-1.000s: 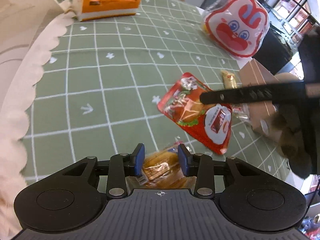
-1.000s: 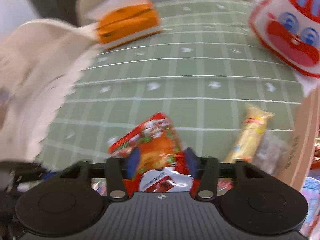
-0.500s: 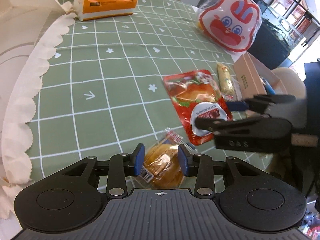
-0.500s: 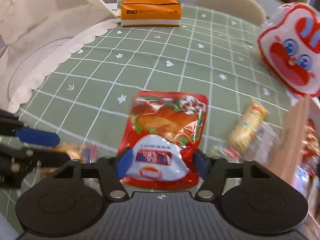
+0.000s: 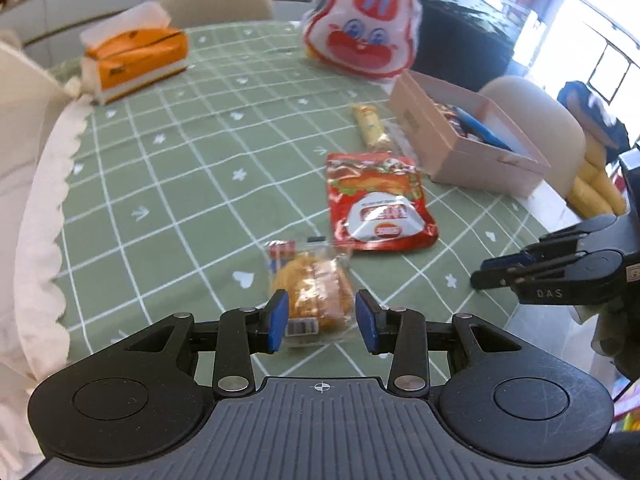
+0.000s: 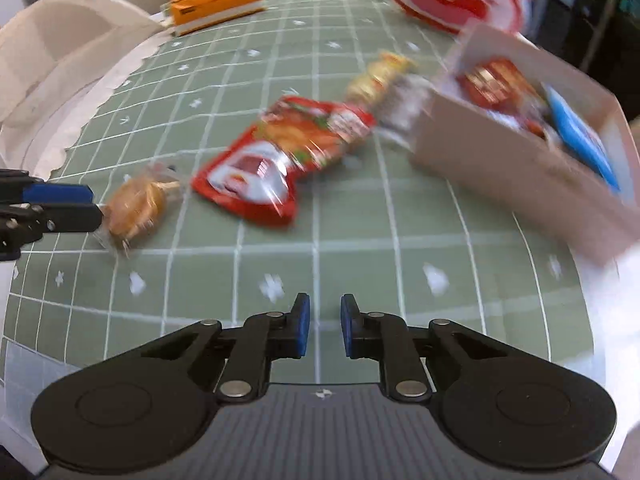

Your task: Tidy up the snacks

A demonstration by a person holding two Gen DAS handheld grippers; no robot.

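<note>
The right gripper (image 6: pixel 322 326) has pulled back off the red foil snack pouch (image 6: pixel 280 160) and narrowed to nearly shut, empty, over the green checked tablecloth (image 6: pixel 360 272). The left gripper (image 5: pixel 322 318) stands part-open astride the clear-wrapped golden pastry (image 5: pixel 312 292), the pouch lying beyond, beside the pink cardboard box (image 5: pixel 460 152).

A bun (image 5: pixel 311 286) is seen on the table (image 5: pixel 180 184), its near end between the left gripper's (image 5: pixel 322 318) fingers. Just beyond it, slightly to the right, a pouch (image 5: pixel 378 204) is laid flat. Behind the pouch a stick snack (image 5: pixel 370 126) is placed, just beside the box (image 5: pixel 452 148), which is set to the right and is filled with packets (image 6: pixel 496 86). At the far edge a rabbit bag (image 5: pixel 360 36) is found, well apart from a tissue box (image 5: pixel 136 60) at the far left. The right gripper (image 6: pixel 323 326) is held over bare table, well right of the bun.
</note>
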